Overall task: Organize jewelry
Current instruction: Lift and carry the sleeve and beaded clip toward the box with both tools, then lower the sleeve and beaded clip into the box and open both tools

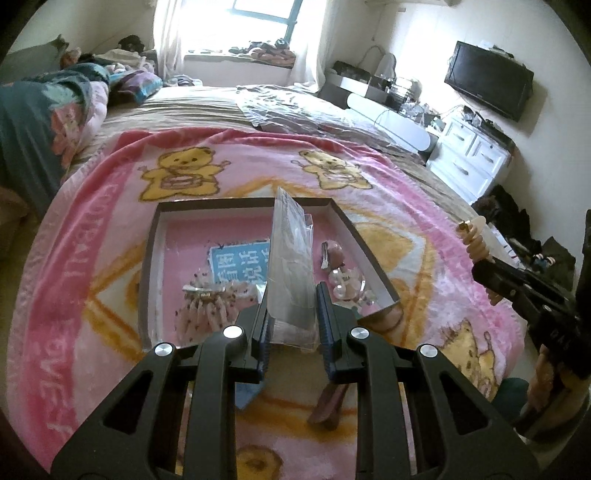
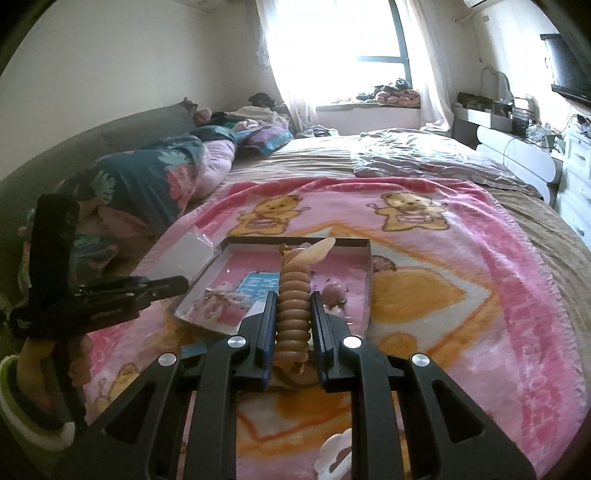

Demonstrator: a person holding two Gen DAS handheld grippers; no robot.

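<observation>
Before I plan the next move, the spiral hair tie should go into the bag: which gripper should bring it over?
Right. The right gripper already clamps the spiral hair tie; the left gripper holds the clear bag.

The left wrist camera sits just behind its black two-finger tool [image 1: 291,314], looking forward and down along the fingers at the shallow dark-rimmed cardboard box lid [image 1: 243,202] close below, on the pink bear-printed fleece blanket [image 1: 92,258]. It faces the bright curtained window [image 1: 258,22] beyond the bed. The right wrist camera looks the same way from behind its own black tool [image 2: 293,325], a little farther back and to the right. Both views share the lid [image 2: 295,240], blanket [image 2: 498,295], bed and window [image 2: 332,29]; each also catches the other tool at its edge [image 1: 517,288] [image 2: 110,295].
</observation>
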